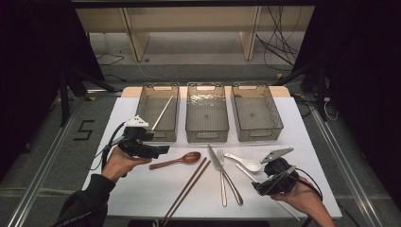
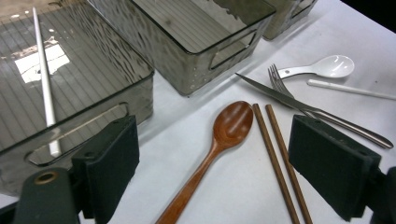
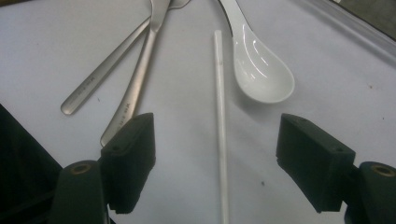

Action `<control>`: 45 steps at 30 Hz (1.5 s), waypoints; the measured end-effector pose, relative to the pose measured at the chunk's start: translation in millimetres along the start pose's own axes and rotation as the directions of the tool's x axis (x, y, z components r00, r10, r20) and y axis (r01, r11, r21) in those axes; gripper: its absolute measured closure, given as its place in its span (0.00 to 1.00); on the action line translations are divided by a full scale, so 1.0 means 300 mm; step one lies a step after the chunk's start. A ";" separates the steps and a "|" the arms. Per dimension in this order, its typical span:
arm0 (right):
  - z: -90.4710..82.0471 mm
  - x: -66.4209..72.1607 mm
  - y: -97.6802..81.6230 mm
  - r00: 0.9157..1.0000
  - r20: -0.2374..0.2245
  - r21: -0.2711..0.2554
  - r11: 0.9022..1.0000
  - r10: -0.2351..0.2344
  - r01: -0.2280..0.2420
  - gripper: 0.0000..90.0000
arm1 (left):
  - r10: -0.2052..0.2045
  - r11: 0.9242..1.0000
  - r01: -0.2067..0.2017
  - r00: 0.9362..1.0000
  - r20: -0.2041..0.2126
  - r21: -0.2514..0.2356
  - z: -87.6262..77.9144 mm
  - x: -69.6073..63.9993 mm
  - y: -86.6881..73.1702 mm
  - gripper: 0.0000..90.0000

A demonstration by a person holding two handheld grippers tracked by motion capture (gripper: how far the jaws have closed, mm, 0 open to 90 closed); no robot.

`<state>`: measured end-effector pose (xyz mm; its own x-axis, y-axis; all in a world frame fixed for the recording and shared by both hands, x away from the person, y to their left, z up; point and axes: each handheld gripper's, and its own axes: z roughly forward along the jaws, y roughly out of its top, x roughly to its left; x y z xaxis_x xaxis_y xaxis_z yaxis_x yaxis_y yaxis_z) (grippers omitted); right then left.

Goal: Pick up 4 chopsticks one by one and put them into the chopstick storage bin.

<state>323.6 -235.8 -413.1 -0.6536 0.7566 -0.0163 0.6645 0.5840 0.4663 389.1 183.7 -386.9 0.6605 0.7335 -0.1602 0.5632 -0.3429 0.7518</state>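
My left gripper (image 2: 212, 163) stood with jaws apart over the wooden spoon (image 2: 219, 144); my right gripper (image 3: 217, 163), jaws apart, straddled the white chopstick (image 3: 220, 140), the white spoon (image 3: 261, 70) at one o'clock.

**Cutlery before three bins**

Three clear plastic bins (image 1: 207, 113) stand side by side at the back of the bench (image 1: 142, 189). A white chopstick (image 1: 162, 113) lies in the left bin. Before them, left to right: wooden spoon (image 1: 176, 161), brown chopstick pair (image 1: 187, 189), steel knife (image 1: 222, 172) crossing steel fork (image 1: 222, 182), white ceramic spoon (image 1: 245, 162), second white chopstick (image 3: 220, 126).
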 end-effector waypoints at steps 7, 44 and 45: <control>0.014 -0.006 0.002 1.000 0.000 0.046 0.999 -0.008 0.008 0.33 | 0.044 0.999 -0.044 0.999 0.006 0.031 0.010 -0.038 -0.039 0.17; 0.121 -0.044 -0.031 0.999 -0.024 0.331 0.942 -0.049 0.054 0.83 | 0.081 0.995 -0.079 0.996 0.038 -0.060 -0.051 -0.115 -0.129 0.13; 0.123 -0.044 -0.030 0.999 -0.023 0.335 0.941 -0.047 0.052 0.84 | 0.084 0.994 -0.081 0.996 0.037 -0.068 -0.052 -0.115 -0.130 0.13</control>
<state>339.5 -240.2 -449.7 -0.6923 0.7213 -0.0181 0.7124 0.6873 0.1420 336.5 180.9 -400.7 0.7234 0.6799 -0.1202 0.4727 -0.3607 0.8040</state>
